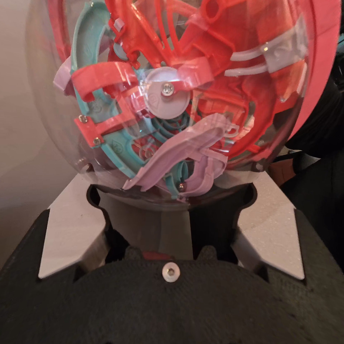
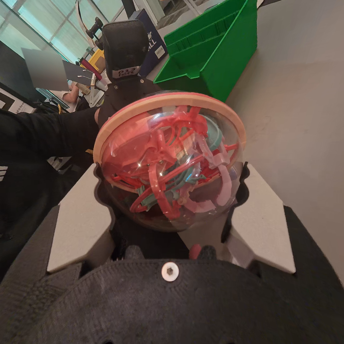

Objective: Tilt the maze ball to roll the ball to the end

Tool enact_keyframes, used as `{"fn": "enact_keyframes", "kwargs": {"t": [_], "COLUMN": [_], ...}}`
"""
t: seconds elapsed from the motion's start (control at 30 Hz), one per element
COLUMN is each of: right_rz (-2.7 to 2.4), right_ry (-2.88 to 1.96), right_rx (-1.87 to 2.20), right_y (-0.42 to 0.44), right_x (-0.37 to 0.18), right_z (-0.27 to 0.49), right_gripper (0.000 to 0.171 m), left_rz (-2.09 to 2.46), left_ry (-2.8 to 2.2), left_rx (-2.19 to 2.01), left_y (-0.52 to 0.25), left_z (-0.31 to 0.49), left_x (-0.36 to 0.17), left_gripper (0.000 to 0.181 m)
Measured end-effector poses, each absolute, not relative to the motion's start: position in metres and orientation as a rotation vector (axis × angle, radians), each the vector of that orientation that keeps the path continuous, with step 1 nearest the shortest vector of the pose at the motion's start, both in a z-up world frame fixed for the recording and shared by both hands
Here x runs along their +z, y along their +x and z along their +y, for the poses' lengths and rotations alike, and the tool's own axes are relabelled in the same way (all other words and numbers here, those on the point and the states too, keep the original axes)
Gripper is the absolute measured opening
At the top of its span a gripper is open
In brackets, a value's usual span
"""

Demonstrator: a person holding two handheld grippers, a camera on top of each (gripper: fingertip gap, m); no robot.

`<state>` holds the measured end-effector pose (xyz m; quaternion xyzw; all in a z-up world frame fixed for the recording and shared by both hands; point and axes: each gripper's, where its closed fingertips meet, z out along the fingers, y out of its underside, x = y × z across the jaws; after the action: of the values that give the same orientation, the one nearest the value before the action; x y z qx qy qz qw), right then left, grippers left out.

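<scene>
The maze ball [image 1: 186, 55] is a clear sphere with red, teal and lilac tracks inside and a red band around its middle. It fills the left wrist view. My left gripper [image 1: 171, 193] grips its lower part between both fingers. A small steel ball [image 1: 181, 186] sits low in the sphere, on a lilac track beside a teal one. In the right wrist view the maze ball [image 2: 167, 158] sits between the fingers of my right gripper [image 2: 171, 176], touching both black pads. The left gripper's black body [image 2: 124, 55] shows behind the sphere.
A green plastic bin [image 2: 214, 46] stands on the pale table [image 2: 297, 130] behind and to the right of the sphere. A black sleeve [image 2: 46, 130] reaches in from the left. Desks, boxes and windows lie farther back on the left.
</scene>
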<state>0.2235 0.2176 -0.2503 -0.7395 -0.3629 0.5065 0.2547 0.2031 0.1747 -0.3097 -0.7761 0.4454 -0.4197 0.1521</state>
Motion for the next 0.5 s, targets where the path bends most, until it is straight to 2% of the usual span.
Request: {"fn": "enact_keyframes", "kwargs": {"t": [0.5], "right_rz": [-0.919], "right_ry": [-2.072], "right_rx": [1.456], "right_y": [0.2258], "right_x": [-0.2548], "right_z": [0.2173], "right_gripper": [0.142], "left_rz": [1.267], "left_ry": [-2.237], "left_rx": [-1.213], "left_y": [0.2053], "left_z": [0.1706], "left_x": [-0.3132], "left_gripper": [0.157]}}
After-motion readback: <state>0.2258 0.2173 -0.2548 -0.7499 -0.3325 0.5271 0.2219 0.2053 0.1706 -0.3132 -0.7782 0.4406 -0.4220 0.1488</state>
